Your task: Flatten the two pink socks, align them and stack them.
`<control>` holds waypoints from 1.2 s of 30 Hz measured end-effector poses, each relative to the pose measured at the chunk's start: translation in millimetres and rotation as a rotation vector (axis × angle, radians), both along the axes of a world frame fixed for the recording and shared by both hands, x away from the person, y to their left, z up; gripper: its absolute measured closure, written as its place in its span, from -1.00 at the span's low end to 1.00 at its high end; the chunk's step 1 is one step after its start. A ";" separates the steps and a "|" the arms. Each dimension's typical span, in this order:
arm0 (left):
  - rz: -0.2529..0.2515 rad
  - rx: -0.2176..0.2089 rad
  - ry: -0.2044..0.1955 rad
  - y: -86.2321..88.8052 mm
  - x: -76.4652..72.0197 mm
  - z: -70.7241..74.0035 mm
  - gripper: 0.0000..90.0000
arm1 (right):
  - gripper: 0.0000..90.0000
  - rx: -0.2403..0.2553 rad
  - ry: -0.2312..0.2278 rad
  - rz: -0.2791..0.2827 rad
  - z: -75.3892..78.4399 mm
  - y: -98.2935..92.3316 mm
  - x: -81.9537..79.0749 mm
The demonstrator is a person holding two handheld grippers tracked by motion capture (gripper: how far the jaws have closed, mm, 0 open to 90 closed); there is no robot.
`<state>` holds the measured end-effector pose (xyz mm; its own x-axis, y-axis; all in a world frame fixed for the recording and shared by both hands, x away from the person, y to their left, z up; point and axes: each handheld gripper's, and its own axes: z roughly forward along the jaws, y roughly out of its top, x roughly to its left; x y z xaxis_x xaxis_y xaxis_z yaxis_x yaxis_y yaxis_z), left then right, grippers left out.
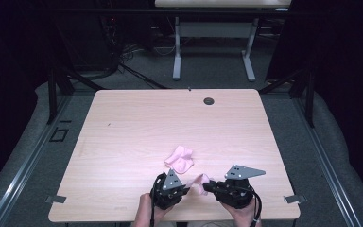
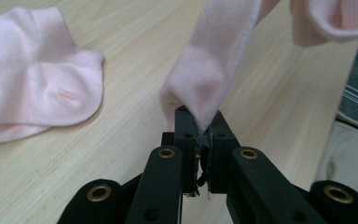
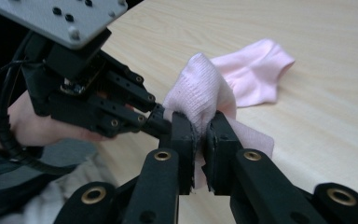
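Both my grippers pinch one pink sock between them.

My left gripper (image 2: 199, 128) and right gripper (image 3: 199, 132) each clamp the held sock (image 1: 200, 181) above the table (image 1: 137, 123) near its six o'clock edge; a second pink sock (image 1: 179, 159) lies flat at eleven o'clock of it.

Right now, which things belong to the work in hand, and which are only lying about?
In the work:
- held pink sock, pinched by both
- left hand-held gripper
- right hand-held gripper
- second pink sock, lying close by

Lying about:
- cable hole cap
- far table
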<state>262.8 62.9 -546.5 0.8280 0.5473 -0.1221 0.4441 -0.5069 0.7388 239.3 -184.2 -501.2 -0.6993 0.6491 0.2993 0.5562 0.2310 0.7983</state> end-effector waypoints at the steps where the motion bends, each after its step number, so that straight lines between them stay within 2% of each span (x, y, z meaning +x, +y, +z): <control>1: -0.003 -0.004 0.037 3.0 0.6 2.4 0.93 | 0.85 0.015 0.035 0.007 -2.0 -2.2 0.9; 2: -0.019 0.003 0.103 8.0 1.7 6.7 0.93 | 0.85 0.029 0.059 0.010 -3.6 -4.1 1.4; 3: -0.024 0.004 0.132 11.2 1.5 9.5 0.93 | 0.85 0.069 0.103 0.019 -7.3 -7.1 2.3; 4: -0.043 0.026 0.192 14.9 1.4 13.5 0.93 | 0.85 0.076 0.139 0.027 -9.7 -8.9 3.3; 5: -0.061 0.036 0.231 16.7 1.6 15.2 0.92 | 0.85 0.101 0.182 0.033 -14.2 -12.0 4.5; 6: -0.071 0.037 0.264 19.8 1.7 16.7 0.91 | 0.85 0.105 0.210 0.036 -17.2 -13.6 5.9; 7: -0.077 0.067 0.279 20.3 2.4 16.6 0.90 | 0.85 0.120 0.271 0.044 -23.4 -15.5 9.7; 8: -0.090 0.076 0.307 21.3 4.7 15.1 0.88 | 0.84 0.130 0.296 0.044 -27.4 -16.9 12.4; 9: -0.088 0.066 0.328 23.0 8.3 13.2 0.86 | 0.84 0.126 0.335 0.044 -32.8 -18.1 17.0; 10: -0.079 0.084 0.337 23.9 12.7 11.2 0.82 | 0.83 0.117 0.359 0.032 -37.8 -17.9 21.3; 11: -0.063 0.087 0.339 25.0 17.3 9.6 0.76 | 0.81 0.086 0.358 0.013 -41.4 -17.4 25.2; 13: -0.012 0.088 0.319 27.4 28.3 6.2 0.67 | 0.78 -0.016 0.331 -0.047 -47.3 -13.4 33.1; 15: 0.037 0.110 0.292 29.4 36.9 3.1 0.56 | 0.78 -0.067 0.319 -0.072 -51.4 -10.7 40.3; 16: 0.076 0.126 0.262 29.2 41.0 0.4 0.53 | 0.77 -0.083 0.314 -0.083 -52.4 -9.2 42.6; 17: 0.092 0.126 0.259 29.8 43.6 -1.5 0.48 | 0.76 -0.115 0.301 -0.095 -54.1 -7.9 46.9; 19: 0.118 0.131 0.244 30.8 48.5 -6.1 0.38 | 0.64 -0.145 0.294 -0.112 -55.8 -5.8 52.2; 20: 0.128 0.120 0.246 31.0 49.3 -7.6 0.33 | 0.55 -0.163 0.289 -0.132 -56.5 -4.7 55.0; 22: 0.147 0.094 0.240 30.7 49.7 -9.1 0.23 | 0.35 -0.183 0.276 -0.129 -56.9 -4.7 58.5; 24: 0.149 0.084 0.227 31.6 52.1 -8.9 0.15 | 0.08 -0.228 0.255 -0.143 -55.7 -3.6 60.0; 27: 0.165 0.071 0.222 30.9 56.2 -8.8 0.10 | -0.06 -0.272 0.215 -0.160 -51.6 -4.2 57.7; 28: 0.162 0.064 0.223 30.3 57.1 -8.8 0.08 | -0.10 -0.273 0.208 -0.165 -50.0 -4.7 56.4; 31: 0.161 0.056 0.216 24.6 59.0 -8.3 0.09 | -0.12 -0.279 0.183 -0.165 -47.0 -6.1 53.1; 33: 0.152 0.065 0.208 20.9 61.1 -8.4 0.17 | -0.07 -0.293 0.166 -0.162 -46.0 -5.7 51.6; 35: 0.157 0.083 0.210 17.3 63.8 -10.5 0.29 | 0.09 -0.342 0.155 -0.167 -47.0 -3.6 51.9; 36: 0.157 0.096 0.203 16.2 64.6 -11.4 0.38 | 0.25 -0.357 0.152 -0.183 -48.9 -2.8 52.8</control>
